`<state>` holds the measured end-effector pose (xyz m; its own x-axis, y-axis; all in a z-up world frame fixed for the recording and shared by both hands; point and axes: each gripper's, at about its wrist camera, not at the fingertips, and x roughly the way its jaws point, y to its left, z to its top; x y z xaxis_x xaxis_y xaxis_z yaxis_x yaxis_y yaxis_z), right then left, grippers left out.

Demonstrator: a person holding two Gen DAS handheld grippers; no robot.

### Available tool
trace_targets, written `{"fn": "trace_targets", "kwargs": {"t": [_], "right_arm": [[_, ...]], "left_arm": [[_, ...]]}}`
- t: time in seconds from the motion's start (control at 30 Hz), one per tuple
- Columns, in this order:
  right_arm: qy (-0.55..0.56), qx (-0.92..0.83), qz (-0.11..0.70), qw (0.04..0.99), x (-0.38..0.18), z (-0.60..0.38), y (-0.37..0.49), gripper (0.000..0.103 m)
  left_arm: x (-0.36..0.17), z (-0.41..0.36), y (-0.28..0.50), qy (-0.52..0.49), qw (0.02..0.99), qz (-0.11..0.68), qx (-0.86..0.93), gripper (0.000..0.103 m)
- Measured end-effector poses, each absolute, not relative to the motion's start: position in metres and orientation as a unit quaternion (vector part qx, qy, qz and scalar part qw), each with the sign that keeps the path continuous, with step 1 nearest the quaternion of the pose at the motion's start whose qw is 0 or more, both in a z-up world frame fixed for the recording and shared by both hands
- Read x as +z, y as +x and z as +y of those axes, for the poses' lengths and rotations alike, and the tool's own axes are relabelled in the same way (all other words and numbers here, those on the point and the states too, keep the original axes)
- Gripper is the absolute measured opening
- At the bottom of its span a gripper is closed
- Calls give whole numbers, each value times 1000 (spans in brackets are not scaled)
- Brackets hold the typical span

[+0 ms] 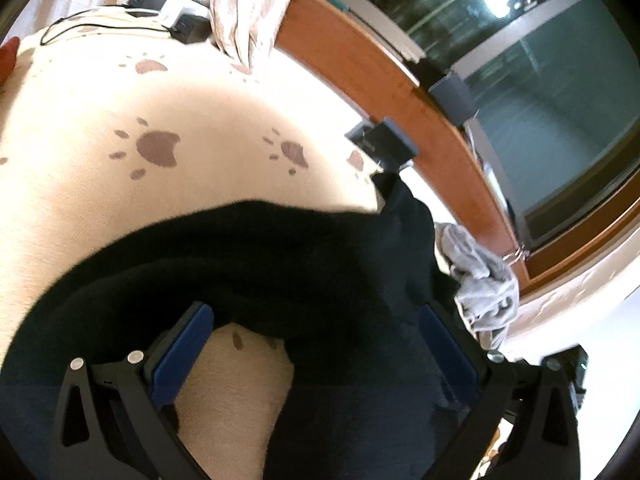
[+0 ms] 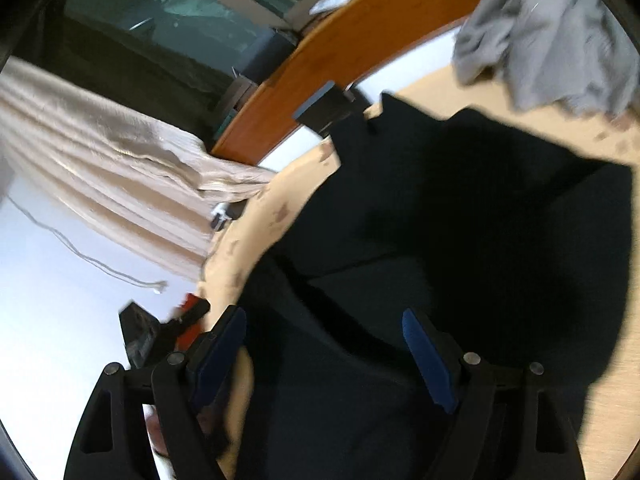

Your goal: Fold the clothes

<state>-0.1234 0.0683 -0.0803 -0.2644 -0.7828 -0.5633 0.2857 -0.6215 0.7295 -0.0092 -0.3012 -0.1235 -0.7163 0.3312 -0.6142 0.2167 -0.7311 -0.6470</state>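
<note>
Both the left gripper and the right gripper angle downward, fingers spread wide apart.

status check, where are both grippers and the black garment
Left gripper jaws open over black garment. Right gripper jaws open, garment below, not gripped. Grey cloth bunched beside it on the paw-print cover.

A: State the colours on the work surface.

B: The blanket is cream with a brown paw-print pattern. The garment on it is black — no pattern discernible. The crumpled cloth is plain grey.

A: And the tooling?

B: The left gripper and the right gripper are black — pads blue. The curtain is beige, the window frame orange-brown wood.
</note>
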Motion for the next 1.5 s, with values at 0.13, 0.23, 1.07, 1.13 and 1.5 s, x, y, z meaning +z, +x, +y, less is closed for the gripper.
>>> {"fn": "trace_targets", "kwargs": {"t": [0.13,0.23,1.07,1.13,1.5], "right_arm": [[526,-731,-242,362,-88,12,-142,83],[548,-719,-230,361,-99,-32,-152,83],[452,-791,-72,405,-66,25,-28,83],[439,-801,-70,400,-66,36,-17,83],[429,-799,-133,400,-86,56,-17,83]], "left_arm": [[-128,-308,-9,-380,32,-375,845,103],[-135,-312,-12,-391,33,-387,834,103],[-153,-322,-13,-409,130,-474,769,103],[-153,-319,-12,-415,137,-476,763,103],[-139,-282,8,-416,190,-496,739,103]]}}
